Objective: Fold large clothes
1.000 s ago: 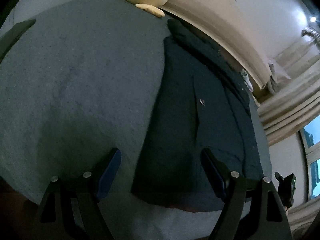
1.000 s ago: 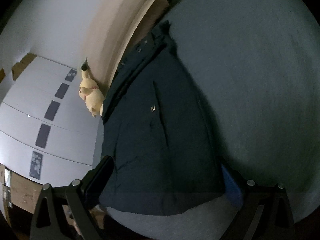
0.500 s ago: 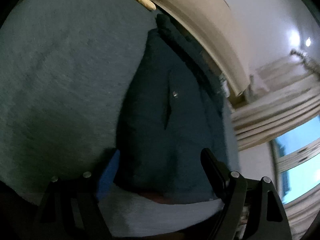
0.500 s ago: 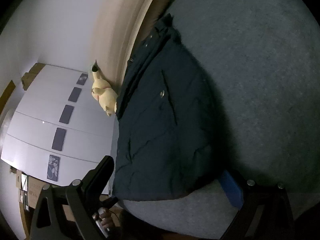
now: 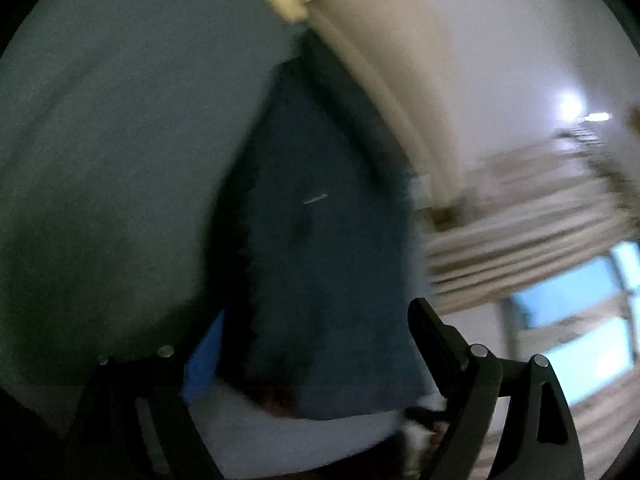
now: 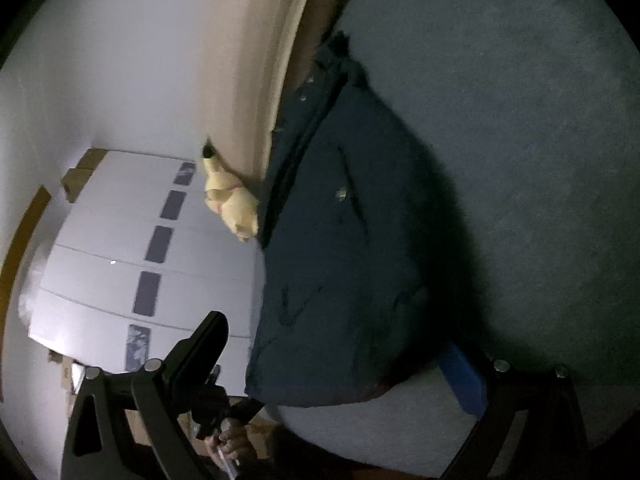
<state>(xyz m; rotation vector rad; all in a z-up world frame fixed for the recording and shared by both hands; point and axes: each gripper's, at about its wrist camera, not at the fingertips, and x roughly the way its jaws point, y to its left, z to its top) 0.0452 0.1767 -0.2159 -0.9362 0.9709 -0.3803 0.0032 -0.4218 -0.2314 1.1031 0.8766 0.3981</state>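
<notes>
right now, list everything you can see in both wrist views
jacket: one, dark navy, lying on the bed with its collar toward the headboard
bed cover: one, grey-blue, under the jacket
headboard: one, beige, along the far edge of the bed
plush toy: one, pale yellow, against the headboard beside the jacket's collar end
wardrobe: one, white with dark panels, beyond the bed
curtains: beige, blurred, next to the window
window: one, bright blue light, far side of the room
left gripper: one, black with blue pad, open at the jacket's hem
right gripper: one, black with blue pad, open at the jacket's hem
</notes>
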